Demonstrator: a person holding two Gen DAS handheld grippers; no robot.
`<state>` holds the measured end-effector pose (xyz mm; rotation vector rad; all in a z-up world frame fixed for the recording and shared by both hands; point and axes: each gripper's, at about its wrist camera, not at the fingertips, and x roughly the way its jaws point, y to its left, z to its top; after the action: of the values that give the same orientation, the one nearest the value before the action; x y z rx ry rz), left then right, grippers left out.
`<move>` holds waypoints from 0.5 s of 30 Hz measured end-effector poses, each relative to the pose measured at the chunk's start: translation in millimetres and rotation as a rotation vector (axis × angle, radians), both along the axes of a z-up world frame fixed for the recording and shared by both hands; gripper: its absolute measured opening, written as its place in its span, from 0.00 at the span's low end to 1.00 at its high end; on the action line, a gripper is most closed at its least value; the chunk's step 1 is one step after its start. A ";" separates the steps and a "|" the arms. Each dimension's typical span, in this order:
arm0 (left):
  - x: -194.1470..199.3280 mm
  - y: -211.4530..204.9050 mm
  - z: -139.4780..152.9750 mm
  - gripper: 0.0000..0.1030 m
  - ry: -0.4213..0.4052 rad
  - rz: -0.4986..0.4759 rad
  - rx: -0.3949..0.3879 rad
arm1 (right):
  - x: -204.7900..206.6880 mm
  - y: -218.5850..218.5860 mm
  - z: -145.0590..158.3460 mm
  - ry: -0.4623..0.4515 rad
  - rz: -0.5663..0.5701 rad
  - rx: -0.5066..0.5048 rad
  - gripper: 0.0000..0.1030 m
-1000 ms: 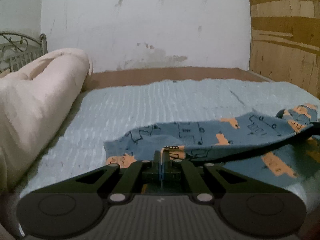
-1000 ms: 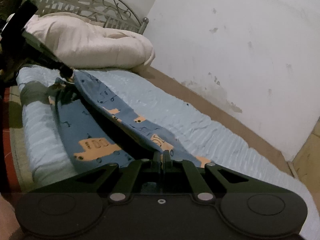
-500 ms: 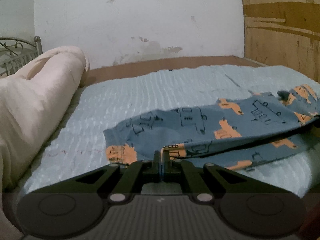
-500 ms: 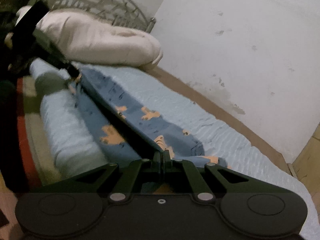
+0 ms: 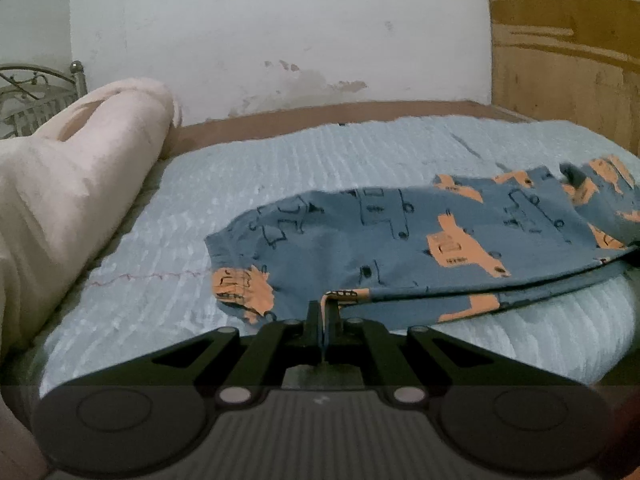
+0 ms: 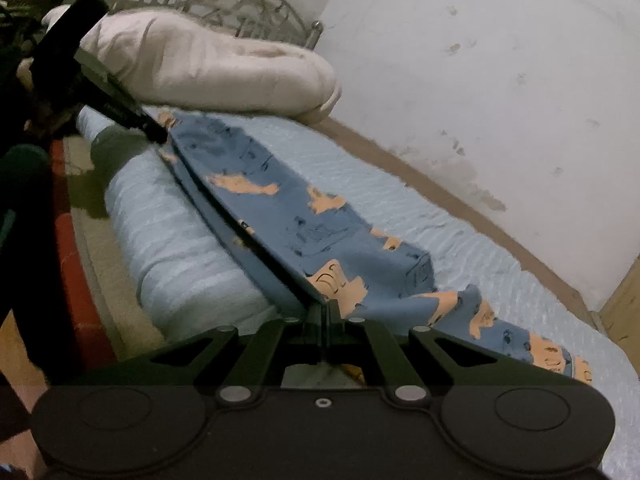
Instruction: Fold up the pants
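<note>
Gripping, left: the left gripper point(image 5: 323, 316) is sitting with its fingers pressed together on the near edge of the pants point(image 5: 404, 248), a thin fold of blue cloth standing up between the tips.
Gripping, right: the right gripper point(image 6: 324, 312) is pinching the same near edge at the other end, fingers closed on the cloth with no gap showing between them.
Seen across: in the right wrist view the left gripper point(image 6: 154, 132) is showing far ahead and to the left, its dark tip touching the far end of the pants point(image 6: 280, 208).
Pants: blue with orange vehicle prints, they are lying lengthwise along the near side of the bed, just ahead of both tools; the held edge is running taut in a straight line between the two grippers, and the rest is spreading flat beyond it. In the right wrist view a bunched end is trailing off to the right of the tool.
Bed cover: the light blue ribbed bed cover point(image 5: 320, 168) is lying under the pants and stretching on ahead of the tools.
Quilt: a rolled cream quilt point(image 5: 68, 172) is resting well apart from the pants, left of the left tool.
Beyond: a metal headboard point(image 6: 224, 4) is standing behind the quilt, and a stained white wall point(image 5: 280, 32) is closing the far side of the bed.
</note>
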<state>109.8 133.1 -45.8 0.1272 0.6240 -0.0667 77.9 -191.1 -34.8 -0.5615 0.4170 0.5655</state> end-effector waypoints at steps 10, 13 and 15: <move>-15.5 -15.4 10.4 0.42 -0.011 -0.040 0.001 | 2.9 -7.7 -5.2 0.034 -0.042 0.086 0.27; -22.9 -32.4 17.4 0.72 -0.040 -0.067 -0.023 | 1.3 -16.2 -1.2 0.038 -0.059 0.132 0.59; -23.6 -46.9 20.8 0.91 -0.056 -0.089 -0.037 | 1.2 -24.8 2.9 0.043 -0.082 0.173 0.77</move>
<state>86.3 86.2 -25.0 0.1209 0.5605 -0.1601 79.1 -216.0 -32.0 -0.3658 0.4253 0.5294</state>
